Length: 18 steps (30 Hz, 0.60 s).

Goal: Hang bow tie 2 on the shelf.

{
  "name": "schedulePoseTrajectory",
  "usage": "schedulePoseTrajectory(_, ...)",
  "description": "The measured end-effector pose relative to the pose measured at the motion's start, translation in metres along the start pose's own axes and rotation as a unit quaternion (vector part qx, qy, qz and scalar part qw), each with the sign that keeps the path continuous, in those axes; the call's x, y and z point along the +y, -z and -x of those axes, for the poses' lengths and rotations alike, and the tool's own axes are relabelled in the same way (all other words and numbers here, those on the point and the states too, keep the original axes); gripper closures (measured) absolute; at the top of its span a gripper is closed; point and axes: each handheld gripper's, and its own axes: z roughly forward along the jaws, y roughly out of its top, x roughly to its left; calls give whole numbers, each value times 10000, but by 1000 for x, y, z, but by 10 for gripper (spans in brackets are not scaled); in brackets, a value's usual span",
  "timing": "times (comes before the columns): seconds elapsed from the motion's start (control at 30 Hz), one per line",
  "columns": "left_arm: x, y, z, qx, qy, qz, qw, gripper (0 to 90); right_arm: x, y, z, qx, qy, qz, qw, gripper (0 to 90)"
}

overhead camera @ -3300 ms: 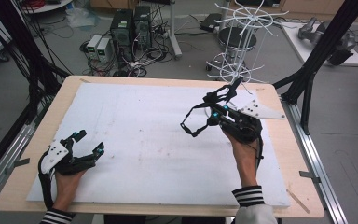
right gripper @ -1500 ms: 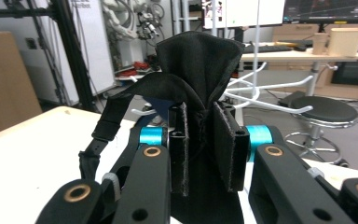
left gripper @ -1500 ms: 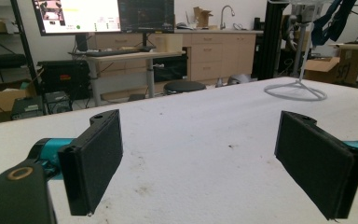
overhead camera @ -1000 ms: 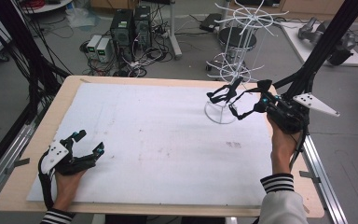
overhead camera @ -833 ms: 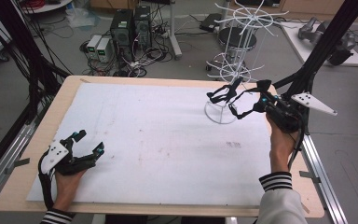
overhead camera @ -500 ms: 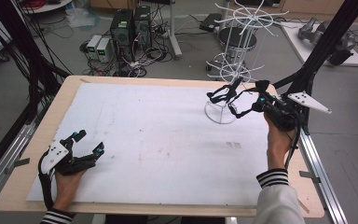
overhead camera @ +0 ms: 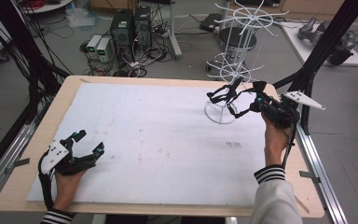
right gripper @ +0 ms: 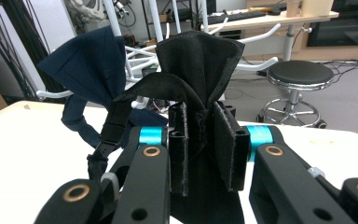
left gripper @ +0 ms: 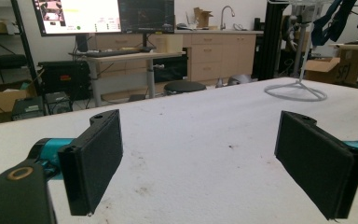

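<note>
My right gripper [right gripper: 200, 144] squeezed a black cloth [right gripper: 200, 65] tight, right beside the white rack [overhead camera: 233, 70]. The cloth's bottom was hidden behind the jaws. My left gripper [left gripper: 205, 163] rested wide apart, holding nothing.

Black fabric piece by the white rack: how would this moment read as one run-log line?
right gripper: shut on black fabric piece | beside white wire rack | left gripper: open, nothing between jaws, low over table

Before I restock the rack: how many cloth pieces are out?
2: a black strapped cloth pinched in the right tongs, a navy one hanging on the white rack.
</note>
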Motion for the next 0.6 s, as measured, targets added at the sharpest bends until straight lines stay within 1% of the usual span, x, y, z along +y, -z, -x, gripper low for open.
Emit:
schedulePoseTrajectory(0.07, 0, 0, 0, -5, -8, -8, 10000, 155, -1, -1, 0, -29, 6, -31, 10000, 762)
schedulePoseTrajectory(0.37, 0, 0, 0, -4, -17, -9, 10000, 155, -2, -3, 0, -28, 104, -138, 9998, 746)
schedulePoseTrajectory(0.4, 0, 0, 0, -2, -16, -4, 10000, 155, -3, -3, 0, -31, 83, -156, 9998, 740)
schedulePoseTrajectory(0.47, 0, 0, 0, -3, -17, -8, 10000, 155, -4, -3, 0, -29, 106, -201, 9997, 699)
schedulePoseTrajectory(0.5, 0, 0, 0, -5, -13, 6, 10000, 155, -4, -3, 0, -46, 183, -173, 9997, 667)
schedulePoseTrajectory(0.53, 0, 0, 0, -13, -13, -6, 10000, 155, -5, -2, -1, -100, 209, -169, 9996, 640)
schedulePoseTrajectory(0.6, 0, 0, 0, 0, -16, 7, 10000, 155, -5, -2, -1, -85, 260, -191, 9994, 546)
